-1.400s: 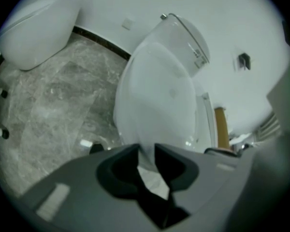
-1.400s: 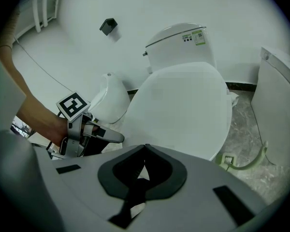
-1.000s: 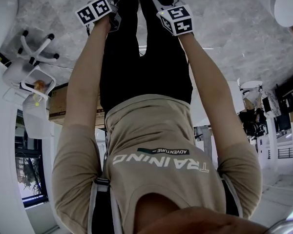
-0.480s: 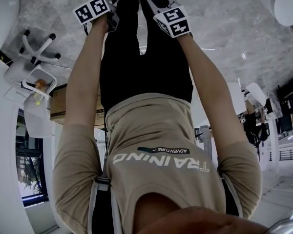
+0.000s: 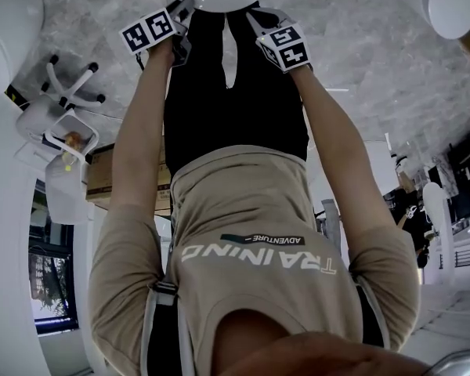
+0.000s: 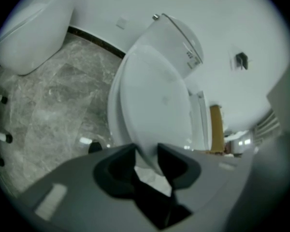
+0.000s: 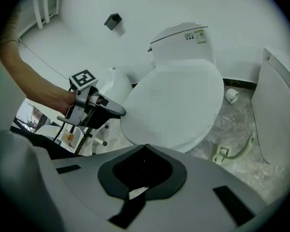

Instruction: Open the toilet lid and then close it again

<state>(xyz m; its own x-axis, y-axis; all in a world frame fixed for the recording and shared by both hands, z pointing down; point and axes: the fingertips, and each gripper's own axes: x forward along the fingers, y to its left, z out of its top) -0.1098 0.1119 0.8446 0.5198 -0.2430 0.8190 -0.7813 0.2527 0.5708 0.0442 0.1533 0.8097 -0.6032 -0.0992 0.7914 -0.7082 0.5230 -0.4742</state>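
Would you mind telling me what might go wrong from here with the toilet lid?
The left gripper, whose jaws have just been closing, pinches only the front rim of the toilet lid; it could slip and the lid slam down. The right gripper is shut and holds nothing, so it offers no backup.

The lid (image 7: 176,105) fills the way ahead, with the tank (image 7: 181,42) and wall right behind at 12 o'clock. At 3 o'clock a second toilet (image 7: 278,115) narrows the floor (image 7: 241,124), where a roll (image 7: 230,96) lies. At 9 o'clock open floor runs to a chair base (image 5: 66,84), a bin (image 5: 63,143) and a third toilet (image 6: 29,28).
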